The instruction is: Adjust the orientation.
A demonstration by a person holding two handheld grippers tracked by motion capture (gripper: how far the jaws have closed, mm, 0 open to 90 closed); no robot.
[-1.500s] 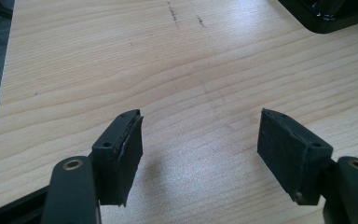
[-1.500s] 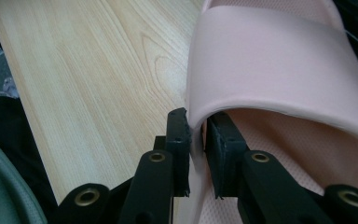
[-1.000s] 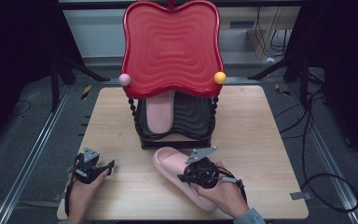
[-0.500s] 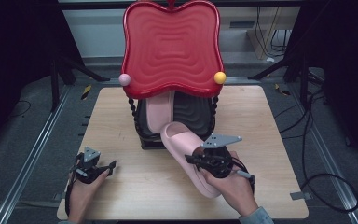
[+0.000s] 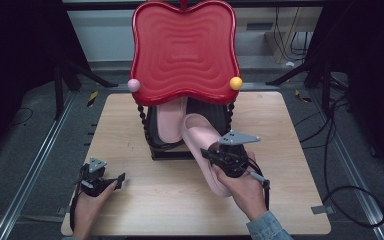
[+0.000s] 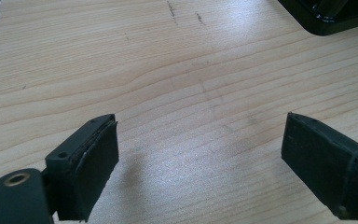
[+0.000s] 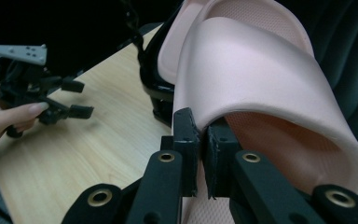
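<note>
The right hand-held gripper [image 5: 214, 154] pinches the strap edge of the light, bendy foam pink slipper [image 5: 203, 145], tilted off the surface [image 5: 290, 200] at the rack's [image 5: 170, 150] five o'clock, its firmest hold.

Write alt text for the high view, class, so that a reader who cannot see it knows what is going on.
The right claw is shut on the side of a pink slipper, lifting its toe toward a black rack under a red wavy panel, where a matching slipper already sits. The left claw rests open and empty on the wooden table.
</note>
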